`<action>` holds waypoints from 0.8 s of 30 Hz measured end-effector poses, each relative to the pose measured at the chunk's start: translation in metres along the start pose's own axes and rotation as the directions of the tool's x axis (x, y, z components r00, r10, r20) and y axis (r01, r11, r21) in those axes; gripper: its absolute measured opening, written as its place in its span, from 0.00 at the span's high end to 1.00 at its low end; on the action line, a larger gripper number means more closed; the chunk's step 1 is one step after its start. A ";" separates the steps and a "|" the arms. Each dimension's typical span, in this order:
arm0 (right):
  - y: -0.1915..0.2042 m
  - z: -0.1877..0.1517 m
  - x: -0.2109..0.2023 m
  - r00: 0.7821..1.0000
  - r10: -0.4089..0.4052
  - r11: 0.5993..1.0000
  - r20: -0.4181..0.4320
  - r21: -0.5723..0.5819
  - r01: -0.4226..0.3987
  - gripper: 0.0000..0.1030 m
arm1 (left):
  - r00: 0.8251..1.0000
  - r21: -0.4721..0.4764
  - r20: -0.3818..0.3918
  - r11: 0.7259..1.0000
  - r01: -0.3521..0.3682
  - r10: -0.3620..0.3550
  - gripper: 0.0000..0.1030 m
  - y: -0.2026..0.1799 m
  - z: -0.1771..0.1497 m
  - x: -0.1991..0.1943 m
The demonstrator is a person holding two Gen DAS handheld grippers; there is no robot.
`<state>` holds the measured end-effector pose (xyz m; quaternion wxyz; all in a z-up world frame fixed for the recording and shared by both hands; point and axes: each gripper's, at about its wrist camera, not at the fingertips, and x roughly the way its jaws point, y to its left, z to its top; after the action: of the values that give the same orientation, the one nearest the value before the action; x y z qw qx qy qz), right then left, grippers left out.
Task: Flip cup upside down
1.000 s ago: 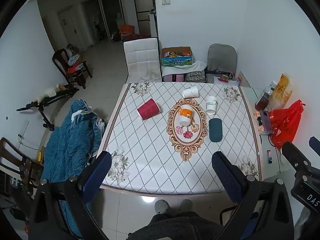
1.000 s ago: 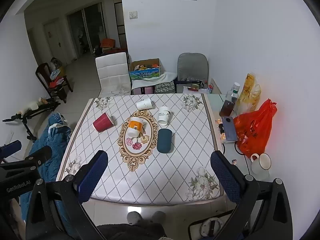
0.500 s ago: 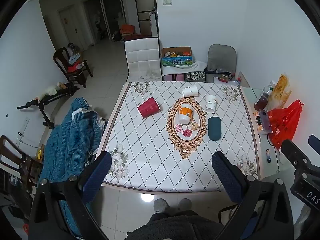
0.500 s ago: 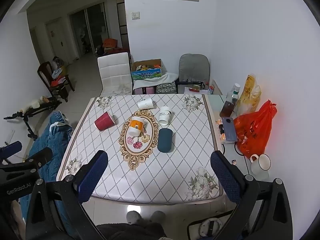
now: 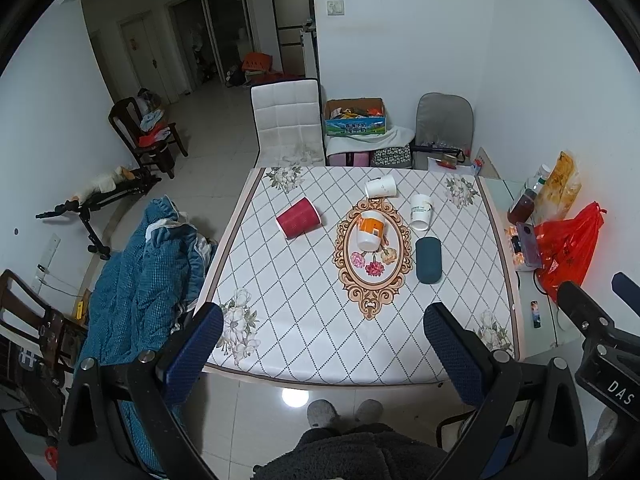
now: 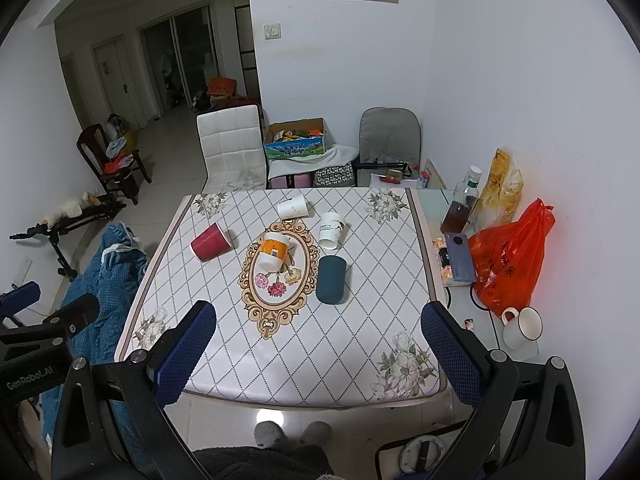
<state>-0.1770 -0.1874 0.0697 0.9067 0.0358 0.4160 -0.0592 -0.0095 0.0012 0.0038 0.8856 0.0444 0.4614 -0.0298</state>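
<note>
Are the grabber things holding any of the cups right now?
No. The left gripper and right gripper are both open and empty, held off the table. All the cups lie untouched, like the red cup.

A matt, ribbed paper finish is shown on the red cup (image 5: 298,217). The table (image 6: 360,352) is covered by smooth printed cloth. Glossy floor tiles (image 5: 256,400) are seen.

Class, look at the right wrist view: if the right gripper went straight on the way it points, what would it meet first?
Probably the dark blue cup lying on the table, or the cloth just beside it; the open right gripper holds nothing, and depth is unclear.
</note>
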 end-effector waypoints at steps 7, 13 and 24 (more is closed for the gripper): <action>0.003 0.000 0.000 1.000 0.001 1.000 0.000 0.001 -0.001 0.00 | 1.000 0.010 -0.002 1.000 0.004 -0.004 0.00 -0.015 0.018 -0.004; -0.002 -0.009 0.000 1.000 0.004 1.000 0.006 0.009 -0.004 0.00 | 1.000 0.001 0.005 1.000 0.003 -0.003 0.00 -0.012 0.019 -0.008; 0.000 -0.009 -0.002 1.000 0.005 1.000 0.008 0.010 -0.005 0.00 | 1.000 0.003 0.010 1.000 0.005 -0.005 0.00 -0.015 0.023 -0.006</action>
<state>-0.1846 -0.1862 0.0657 0.9083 0.0412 0.4121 -0.0595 0.0049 -0.0164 0.0211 0.8878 0.0443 0.4569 -0.0326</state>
